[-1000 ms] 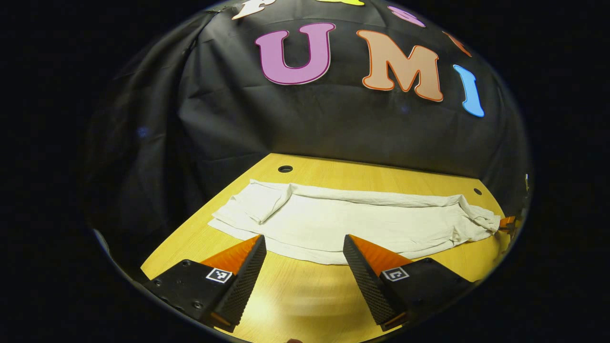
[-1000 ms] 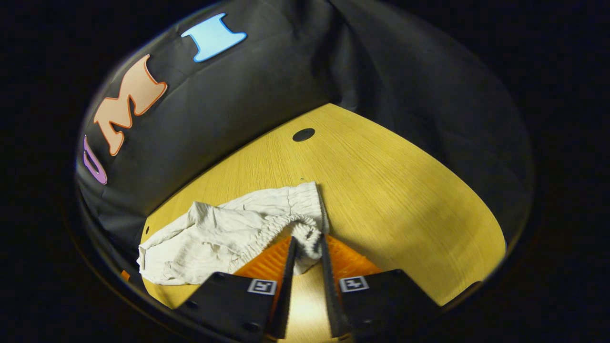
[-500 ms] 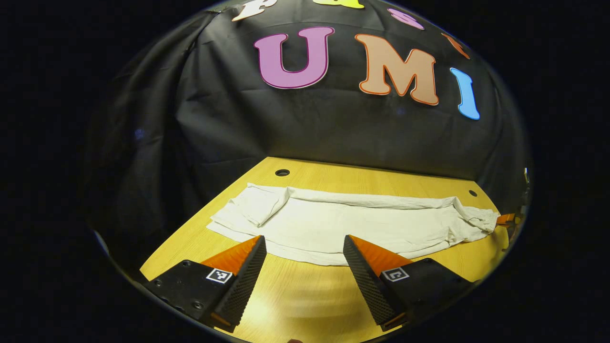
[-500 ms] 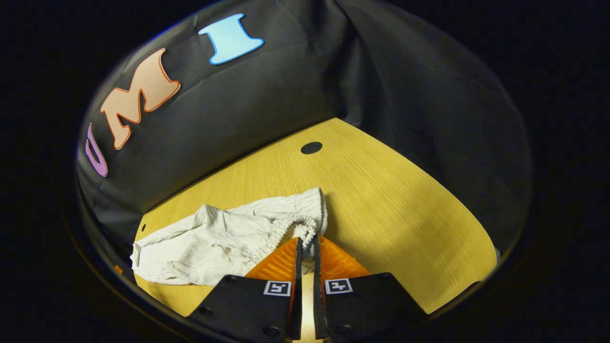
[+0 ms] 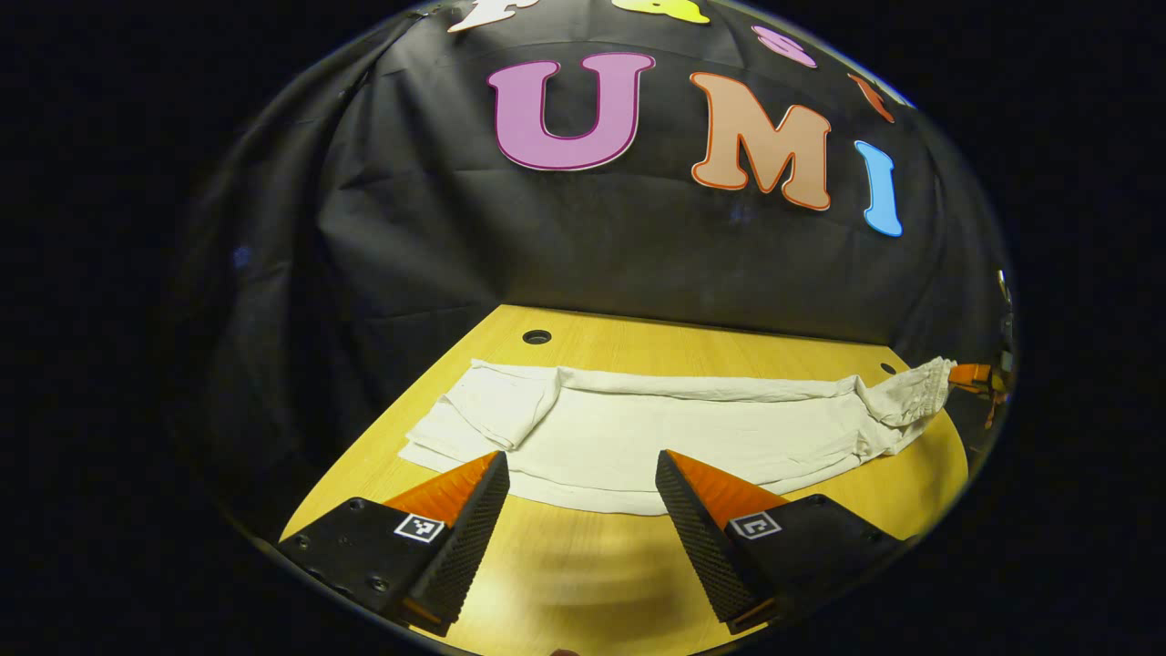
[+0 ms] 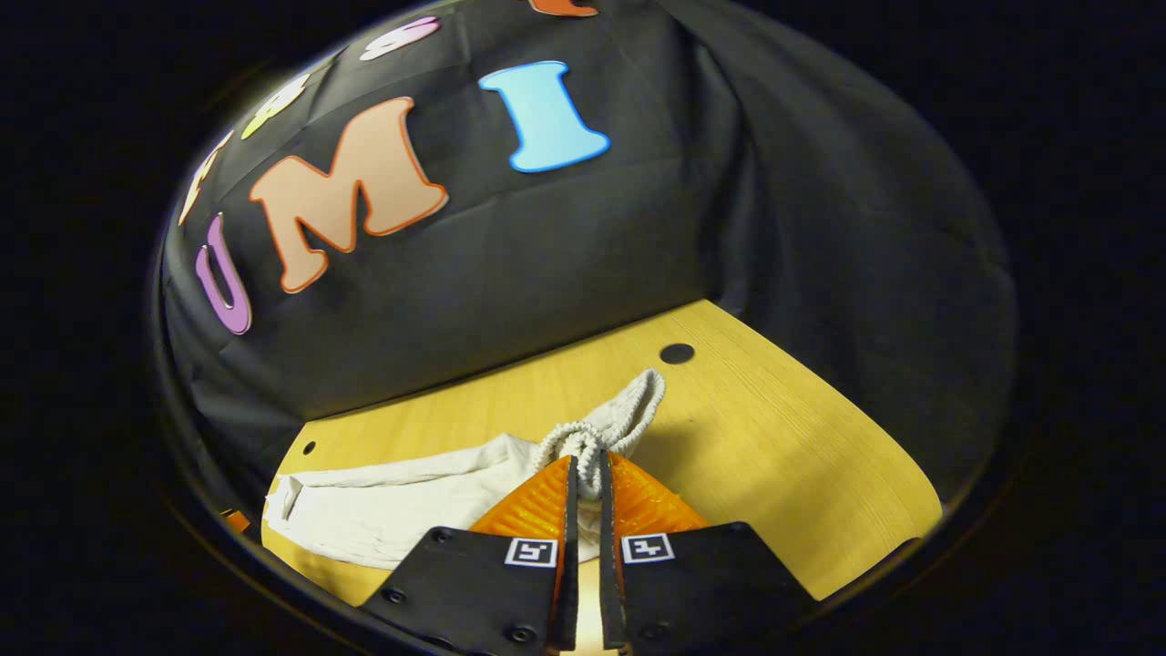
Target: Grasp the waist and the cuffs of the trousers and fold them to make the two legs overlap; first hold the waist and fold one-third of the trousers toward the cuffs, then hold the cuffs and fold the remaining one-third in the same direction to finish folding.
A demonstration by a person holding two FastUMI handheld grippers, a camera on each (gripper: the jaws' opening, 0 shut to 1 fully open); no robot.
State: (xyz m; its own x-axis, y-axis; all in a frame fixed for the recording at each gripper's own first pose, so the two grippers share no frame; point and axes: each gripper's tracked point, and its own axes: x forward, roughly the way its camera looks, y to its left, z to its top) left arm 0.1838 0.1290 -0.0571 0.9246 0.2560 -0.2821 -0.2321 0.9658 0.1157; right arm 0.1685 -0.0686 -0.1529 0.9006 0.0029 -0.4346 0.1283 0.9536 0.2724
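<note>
**Waistband pinched and lifted, cuffs lying flat**

The trousers (image 5: 674, 433) lie stretched lengthwise across the table (image 5: 565, 583), pale and creased, with the two legs laid one over the other. In the left gripper view the cuffs (image 5: 483, 410) rest flat on the wood at the left end of the trousers, one corner turned over on itself. At the right end the waist (image 5: 915, 392) is raised off the table and bunched.

In the right gripper view the gathered elastic waist (image 6: 592, 437) stands up from the table in a tight pucker, and the rest of the trousers (image 6: 392, 510) trails away to the left of it along the wood. The right gripper (image 6: 583, 474) has both fingers pressed together on the waist, the cloth caught between them just at their tips. From the left gripper view, that same gripper shows as a small shape at the far right end of the trousers, touching the waist.

The left gripper (image 5: 578, 474) hangs near the long near edge of the trousers, its fingers spread wide apart with bare table and the cloth's edge showing between them, gripping nothing.

A round hole (image 6: 677, 353) in the table sits just beyond the waist, close to the black cloth wall (image 6: 565, 246). Another hole (image 5: 536, 337) lies beyond the cuffs.
</note>
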